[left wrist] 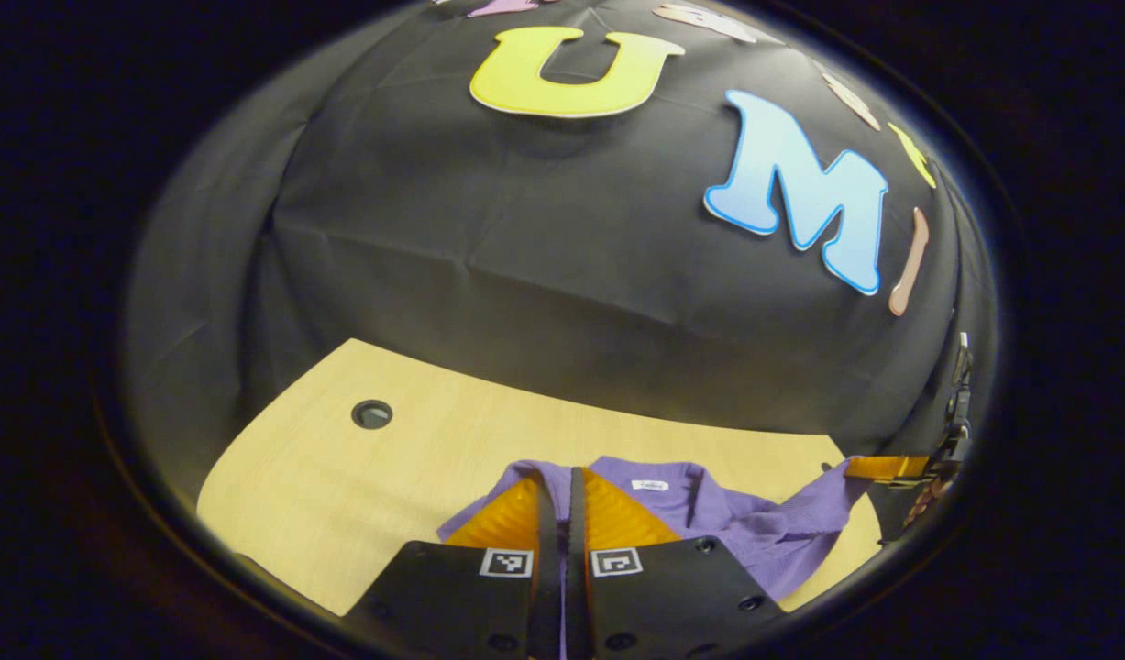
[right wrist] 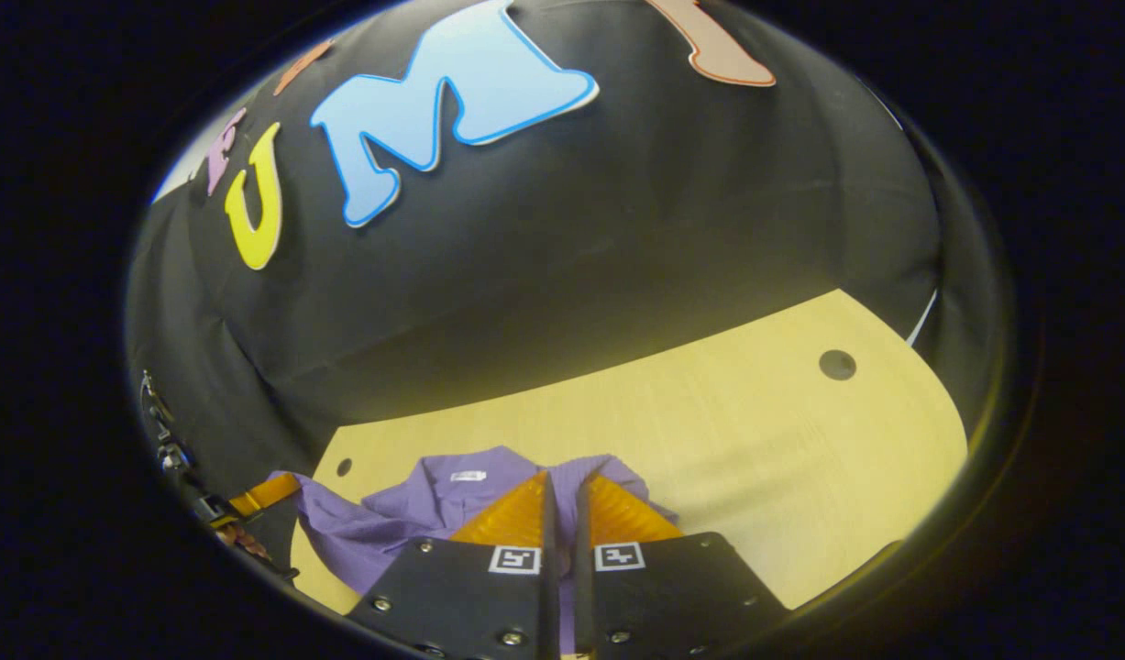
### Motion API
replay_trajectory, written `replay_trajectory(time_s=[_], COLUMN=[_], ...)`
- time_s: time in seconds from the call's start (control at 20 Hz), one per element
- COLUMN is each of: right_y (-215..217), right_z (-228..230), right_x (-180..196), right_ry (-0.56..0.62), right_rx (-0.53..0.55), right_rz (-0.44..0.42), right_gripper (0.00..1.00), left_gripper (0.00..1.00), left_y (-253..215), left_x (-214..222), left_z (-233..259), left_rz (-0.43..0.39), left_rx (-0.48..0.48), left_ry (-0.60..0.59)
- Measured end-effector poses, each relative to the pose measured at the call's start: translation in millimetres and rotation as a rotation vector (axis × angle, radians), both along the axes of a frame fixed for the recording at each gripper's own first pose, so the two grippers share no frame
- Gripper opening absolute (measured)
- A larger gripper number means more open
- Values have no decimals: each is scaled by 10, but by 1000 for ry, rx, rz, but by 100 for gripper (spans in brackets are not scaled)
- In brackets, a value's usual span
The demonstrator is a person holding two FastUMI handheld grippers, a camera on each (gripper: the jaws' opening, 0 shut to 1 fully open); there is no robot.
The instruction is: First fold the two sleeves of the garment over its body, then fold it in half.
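Note:
A purple shirt (left wrist: 709, 513) lies on the light wooden table (left wrist: 342, 495), collar and white neck label turned up. In the left gripper view my left gripper (left wrist: 562, 478) has its orange fingers (left wrist: 502, 522) pressed together on purple cloth at the shirt's near edge. At the right rim of that view the right gripper (left wrist: 892, 468) pinches a stretched corner of the cloth. In the right gripper view my right gripper (right wrist: 564, 481) is shut on the shirt (right wrist: 406, 513), with purple showing in the slit between the fingers. The left gripper (right wrist: 250, 502) holds the far left corner there.
The table has a round cable hole (left wrist: 371, 414) toward its left side and another cable hole (right wrist: 837, 364) toward its right side, plus a small hole (right wrist: 344, 467) beside the shirt. Bare wood (right wrist: 755, 458) spreads around the garment. Black cloth walls stand close behind the table.

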State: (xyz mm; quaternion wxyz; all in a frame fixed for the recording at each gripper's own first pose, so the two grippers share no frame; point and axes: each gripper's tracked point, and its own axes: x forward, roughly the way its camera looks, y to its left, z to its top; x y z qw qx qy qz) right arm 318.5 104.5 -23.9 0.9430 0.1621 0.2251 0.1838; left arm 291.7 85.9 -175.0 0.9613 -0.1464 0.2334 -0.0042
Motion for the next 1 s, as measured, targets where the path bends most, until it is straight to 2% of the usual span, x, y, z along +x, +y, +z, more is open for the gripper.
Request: replay_trajectory(time_s=[0.25, 0.55, 0.6, 0.7, 0.75, 0.85, 0.9, 0.95, 1.0], right_y=[64, 188, 194, 192, 181, 108, 82, 77, 57], right_z=[-270, -437, -437, -413, -382, -257, -180, -123, -61], right_x=[333, 436, 446, 411, 407, 393, 366, 342, 304], right_ry=[15, 40, 38, 35, 25, -13, -28, -40, -51], right_rx=[-48, -68, -69, -76, -84, -103, -101, -103, -113], right_rz=[-12, -18, -17, -21, -28, -54, -59, -65, -70], right_gripper=[7, 7, 11, 11, 12, 30, 43, 45, 46], left_gripper=[8, 11, 13, 12, 21, 29, 43, 43, 51], left_y=[46, 65, 44, 56, 54, 11, 14, 7, -2], left_x=[232, 297, 309, 290, 284, 284, 286, 294, 294], left_z=[-303, -547, -570, -574, -550, -438, -385, -313, -249], left_rz=[32, 63, 59, 62, 61, 46, 46, 36, 32], left_rx=[68, 123, 128, 149, 152, 151, 165, 170, 173], left_ry=[21, 63, 71, 82, 79, 55, 40, 25, 9])
